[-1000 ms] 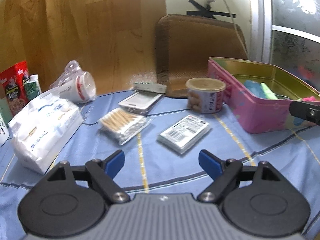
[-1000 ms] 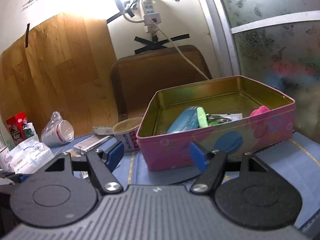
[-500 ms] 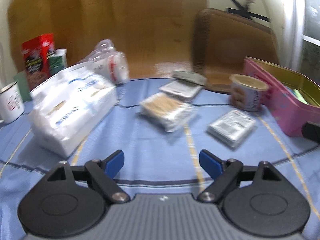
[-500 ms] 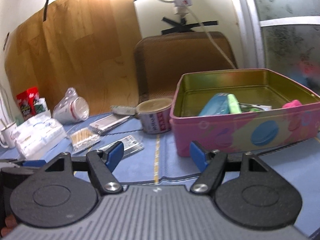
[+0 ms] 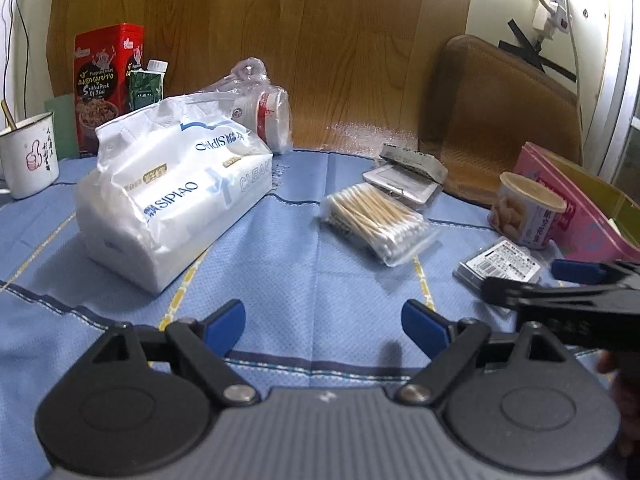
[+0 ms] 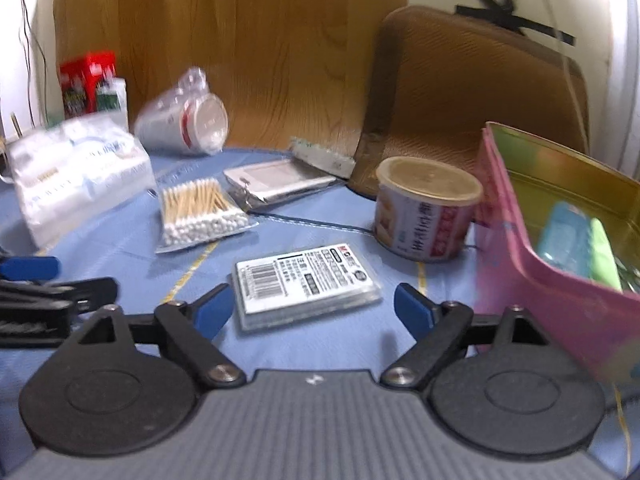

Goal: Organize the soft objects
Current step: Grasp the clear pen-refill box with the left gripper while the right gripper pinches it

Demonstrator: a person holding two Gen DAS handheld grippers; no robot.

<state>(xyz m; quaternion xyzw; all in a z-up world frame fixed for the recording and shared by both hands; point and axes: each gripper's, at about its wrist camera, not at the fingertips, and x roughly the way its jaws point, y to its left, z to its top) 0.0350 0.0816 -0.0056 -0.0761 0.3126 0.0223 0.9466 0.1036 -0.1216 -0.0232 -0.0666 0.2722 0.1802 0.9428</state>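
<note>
A white tissue pack (image 5: pixel 172 196) lies on the blue cloth at the left; it also shows in the right wrist view (image 6: pixel 80 176). A clear bag of cotton swabs (image 5: pixel 378 222) lies mid-table, also in the right wrist view (image 6: pixel 200 212). A flat labelled packet (image 6: pixel 306 284) lies just ahead of my right gripper (image 6: pixel 312 310), which is open and empty. My left gripper (image 5: pixel 324 322) is open and empty, above bare cloth in front of the tissue pack and swabs. A pink tin (image 6: pixel 560 240) stands at the right with items inside.
A lidded tub (image 6: pixel 426 208) stands beside the tin. A bagged stack of paper cups (image 5: pixel 260 112), a red box (image 5: pixel 106 88), a mug (image 5: pixel 28 154) and flat silver packets (image 5: pixel 408 176) sit toward the back. A brown cushion (image 5: pixel 500 116) leans on the wall.
Both grippers have swung left. The tissue pack and swabs have come toward the middle of the left view, the tin has slid to the right edge, and the right gripper now shows at its right.
</note>
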